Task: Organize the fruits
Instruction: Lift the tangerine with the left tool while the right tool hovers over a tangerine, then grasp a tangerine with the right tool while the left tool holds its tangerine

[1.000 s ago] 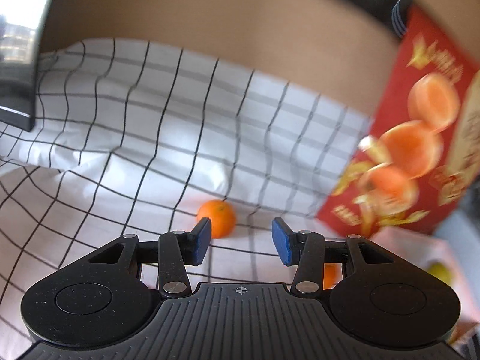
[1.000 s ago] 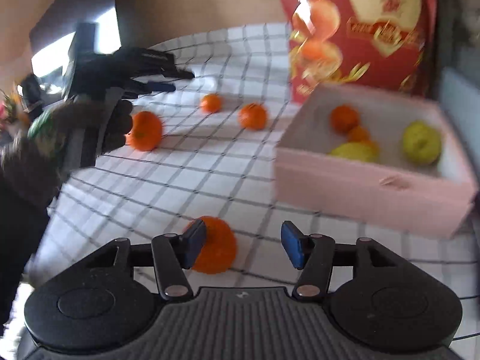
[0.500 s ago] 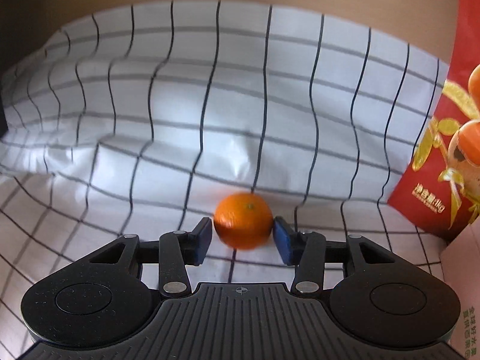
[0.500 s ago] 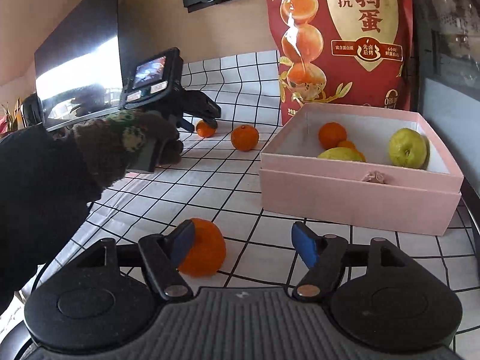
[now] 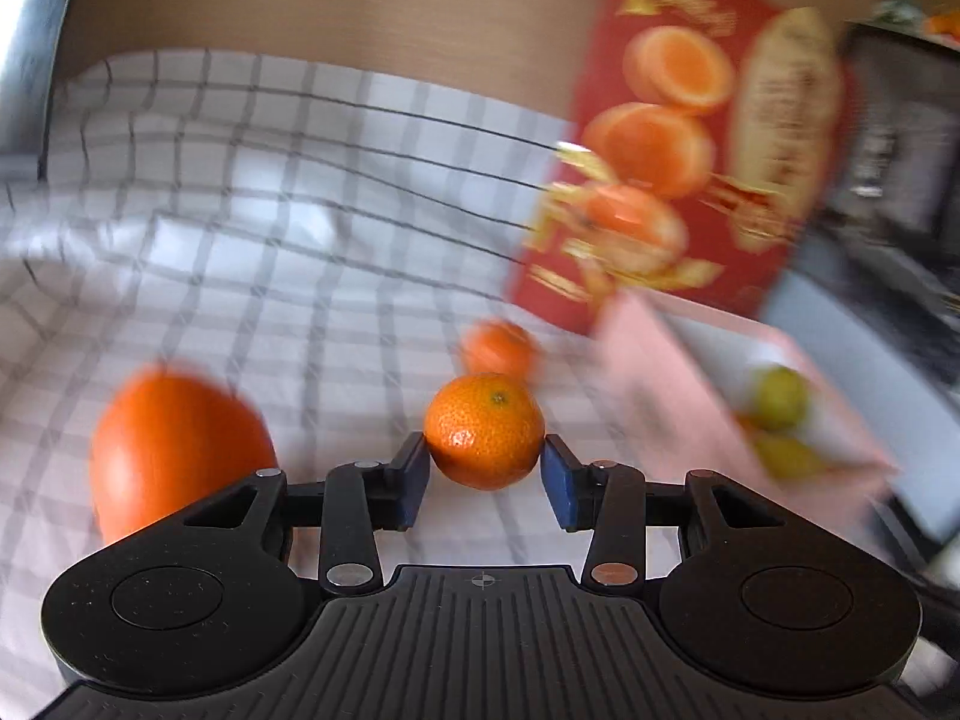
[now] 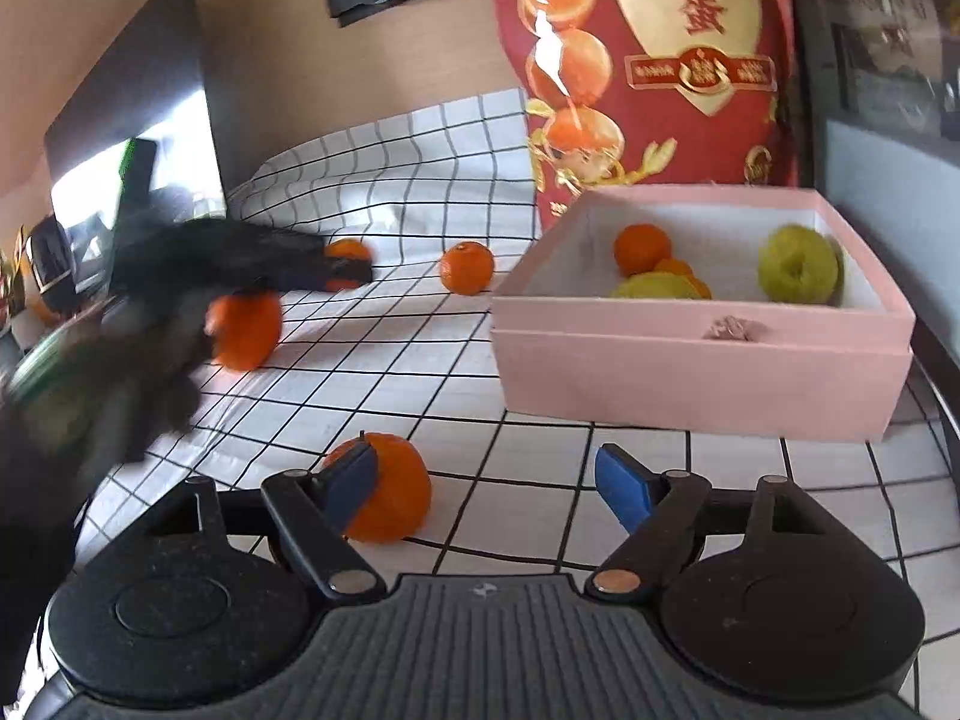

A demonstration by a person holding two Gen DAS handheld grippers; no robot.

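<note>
My left gripper (image 5: 485,471) is shut on a small tangerine (image 5: 483,429) and holds it above the checked cloth; in the right wrist view it (image 6: 342,269) is a blurred dark shape with the tangerine (image 6: 347,249) at its tip. My right gripper (image 6: 486,486) is open and empty, low over the cloth, with an orange (image 6: 390,495) just inside its left finger. The pink box (image 6: 696,354) at the right holds a tangerine (image 6: 641,247) and yellow-green fruits (image 6: 797,264). Another tangerine (image 6: 467,267) and a larger orange (image 6: 245,330) lie on the cloth.
A red snack bag (image 6: 648,60) stands behind the box against the wall. The white checked cloth (image 6: 420,360) covers the table. A dark screen (image 6: 126,96) stands at the far left. The person's dark sleeve (image 6: 72,396) reaches across the left side.
My left gripper closed on the small tangerine, lifted it off the cloth and swung right toward the pink box. My right gripper stayed open near the front orange.
</note>
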